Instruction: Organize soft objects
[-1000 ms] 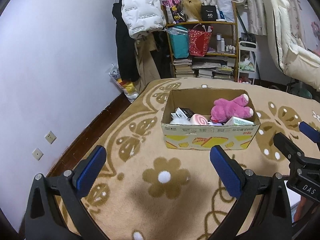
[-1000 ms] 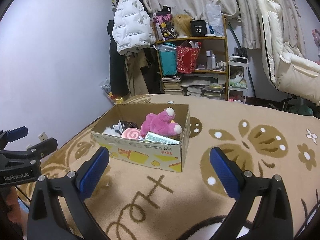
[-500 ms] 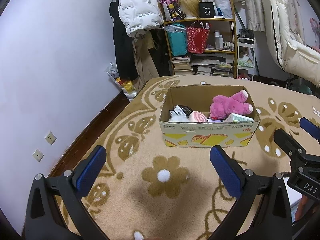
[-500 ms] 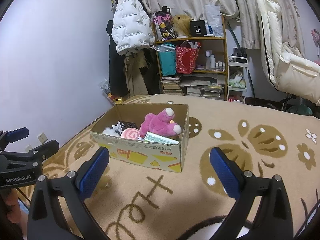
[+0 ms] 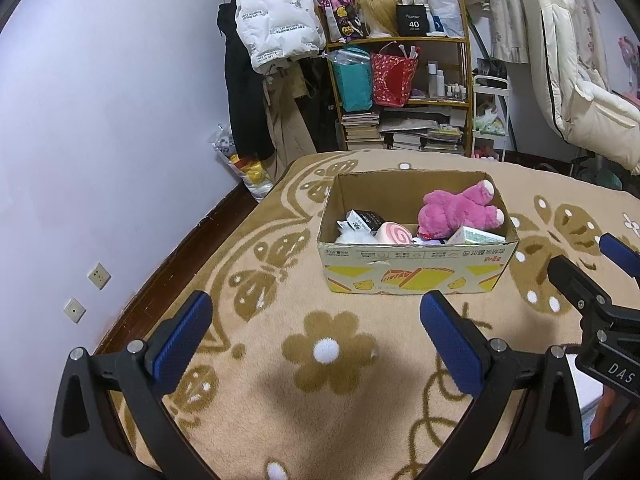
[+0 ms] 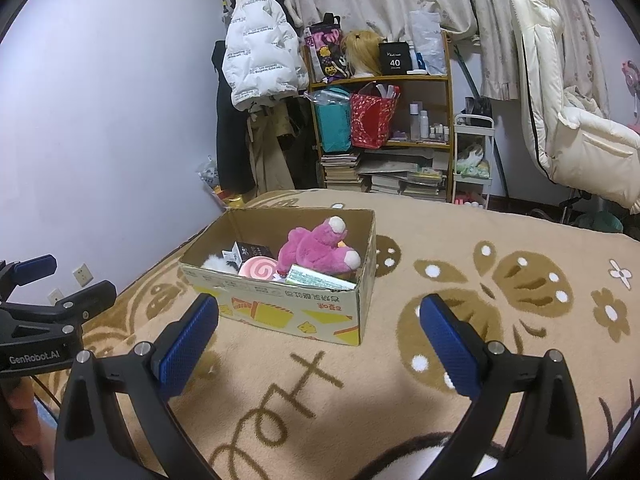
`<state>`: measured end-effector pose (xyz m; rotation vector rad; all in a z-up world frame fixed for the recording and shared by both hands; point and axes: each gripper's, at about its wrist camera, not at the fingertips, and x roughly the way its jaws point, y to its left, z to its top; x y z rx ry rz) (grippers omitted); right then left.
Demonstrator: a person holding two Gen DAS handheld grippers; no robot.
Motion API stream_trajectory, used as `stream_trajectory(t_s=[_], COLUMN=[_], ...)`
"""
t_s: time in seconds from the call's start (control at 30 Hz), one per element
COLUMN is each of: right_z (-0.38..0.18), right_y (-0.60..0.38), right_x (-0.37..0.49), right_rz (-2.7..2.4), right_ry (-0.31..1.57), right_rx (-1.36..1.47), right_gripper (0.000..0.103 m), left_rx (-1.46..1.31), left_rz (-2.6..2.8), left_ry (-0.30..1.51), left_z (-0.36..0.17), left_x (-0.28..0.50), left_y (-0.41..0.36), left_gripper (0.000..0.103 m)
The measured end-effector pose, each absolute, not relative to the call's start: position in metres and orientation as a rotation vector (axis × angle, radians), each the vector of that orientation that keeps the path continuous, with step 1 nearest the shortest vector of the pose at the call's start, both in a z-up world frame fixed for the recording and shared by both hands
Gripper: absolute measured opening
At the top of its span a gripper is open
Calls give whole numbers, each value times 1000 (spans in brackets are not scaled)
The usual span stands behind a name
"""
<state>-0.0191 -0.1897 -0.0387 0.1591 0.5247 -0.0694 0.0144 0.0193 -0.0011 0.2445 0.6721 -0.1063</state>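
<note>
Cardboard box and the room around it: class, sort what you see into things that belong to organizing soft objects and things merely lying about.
Belongs to the job:
- cardboard box
- pink plush toy inside it
- white fluffy item inside it
- left gripper and right gripper, both open and empty

Just lying about:
- white puffer jacket
- bookshelf
- stacked books
- red bag
</note>
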Motion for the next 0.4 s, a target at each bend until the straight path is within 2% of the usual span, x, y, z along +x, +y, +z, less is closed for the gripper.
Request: stream_trajectory(t_s=[0.4], right_z=[-40], right_y=[-190], right_x=[-19], right_rz=[-71], right_ry=[527], right_rx=[161], right_gripper=[103], left_rx=[246], left_rz=[-108], left_ry=[679], left_z=[-3], left_x=[13], left_y=[18], left_gripper=[103])
